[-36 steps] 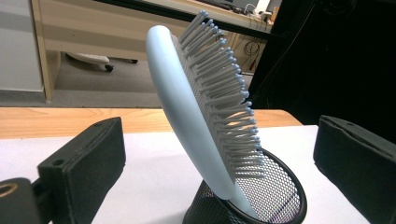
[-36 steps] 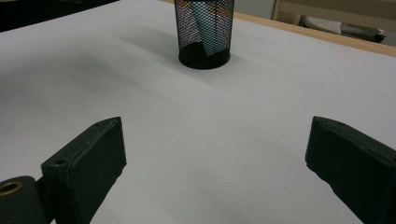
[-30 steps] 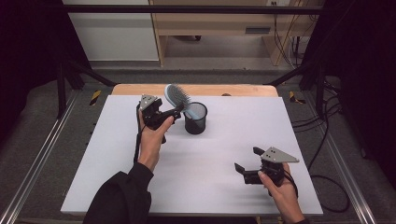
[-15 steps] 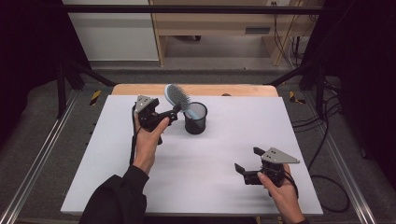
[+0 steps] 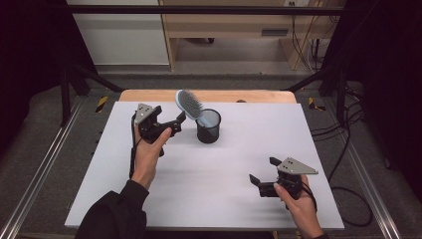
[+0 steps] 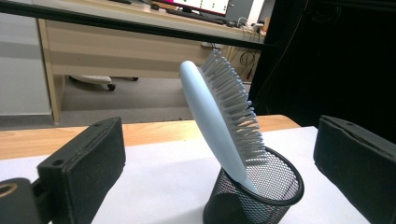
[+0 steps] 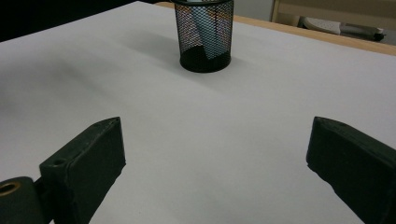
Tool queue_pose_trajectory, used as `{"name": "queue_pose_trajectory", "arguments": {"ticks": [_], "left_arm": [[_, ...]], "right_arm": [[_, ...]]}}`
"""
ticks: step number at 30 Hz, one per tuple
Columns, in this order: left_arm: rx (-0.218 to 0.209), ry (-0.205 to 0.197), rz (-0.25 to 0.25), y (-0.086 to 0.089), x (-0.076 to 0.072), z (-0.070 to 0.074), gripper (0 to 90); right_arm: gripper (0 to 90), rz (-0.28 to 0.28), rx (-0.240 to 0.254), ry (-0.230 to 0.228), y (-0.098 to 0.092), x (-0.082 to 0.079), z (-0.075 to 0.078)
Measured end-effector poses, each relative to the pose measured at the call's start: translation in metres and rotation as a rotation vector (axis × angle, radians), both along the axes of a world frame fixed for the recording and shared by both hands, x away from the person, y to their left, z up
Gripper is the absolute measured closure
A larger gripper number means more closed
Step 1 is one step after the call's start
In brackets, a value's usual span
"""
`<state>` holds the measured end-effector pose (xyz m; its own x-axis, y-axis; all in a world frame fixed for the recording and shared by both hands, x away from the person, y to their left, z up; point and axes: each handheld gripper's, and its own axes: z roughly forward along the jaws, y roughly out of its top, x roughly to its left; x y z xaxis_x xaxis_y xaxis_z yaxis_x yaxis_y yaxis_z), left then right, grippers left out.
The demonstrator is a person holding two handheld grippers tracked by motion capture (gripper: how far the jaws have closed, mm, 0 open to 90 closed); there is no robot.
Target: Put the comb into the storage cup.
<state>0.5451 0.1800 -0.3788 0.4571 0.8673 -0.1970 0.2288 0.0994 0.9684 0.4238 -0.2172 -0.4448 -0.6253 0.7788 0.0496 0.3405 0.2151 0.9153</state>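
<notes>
The hairbrush stands handle-down in the black mesh cup, its pale blue back tilted toward the left gripper and its bristles facing away from it. In the left gripper view the brush head rises between the two jaws but farther off, touching neither; the cup sits just ahead of them. The left gripper's jaws stand wide apart with nothing between them, just beside the brush and level with its lower head. The person's left hand holds that gripper above the white table. The right gripper rests well apart from the cup, at the near right part of the table, jaws likewise spread and holding nothing. In the right gripper view, the cup stands far ahead of those jaws, with bare white surface between.
</notes>
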Motion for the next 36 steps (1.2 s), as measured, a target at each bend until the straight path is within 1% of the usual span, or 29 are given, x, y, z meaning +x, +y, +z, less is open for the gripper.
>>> {"name": "queue_pose_trajectory", "arguments": {"ticks": [9,15,23,26,29,32,36], "left_arm": [[-0.001,-0.021,0.01,0.011,-0.004,0.006,2.2],[0.006,-0.035,0.017,0.02,-0.008,0.011,2.3],[0.046,-0.055,0.022,0.033,-0.017,0.018,2.3],[0.071,-0.067,0.028,0.038,-0.019,0.021,2.2],[0.072,-0.063,0.033,0.043,-0.021,0.024,2.2],[0.085,-0.067,0.034,0.047,-0.022,0.026,2.2],[0.084,-0.072,0.043,0.053,-0.024,0.027,2.2]], "right_arm": [[4.4,0.005,0.007,-0.002,-0.001,0.0,0.0],[4.4,0.006,0.007,-0.001,0.0,0.0,0.0],[4.4,0.008,0.008,0.0,0.001,0.001,0.001],[4.4,0.011,0.006,-0.001,0.002,0.0,0.001],[4.4,0.013,0.004,-0.004,0.002,0.0,0.0],[4.4,0.005,0.011,-0.002,0.0,0.0,0.0],[4.6,0.003,0.027,-0.011,-0.001,-0.001,0.003]]}}
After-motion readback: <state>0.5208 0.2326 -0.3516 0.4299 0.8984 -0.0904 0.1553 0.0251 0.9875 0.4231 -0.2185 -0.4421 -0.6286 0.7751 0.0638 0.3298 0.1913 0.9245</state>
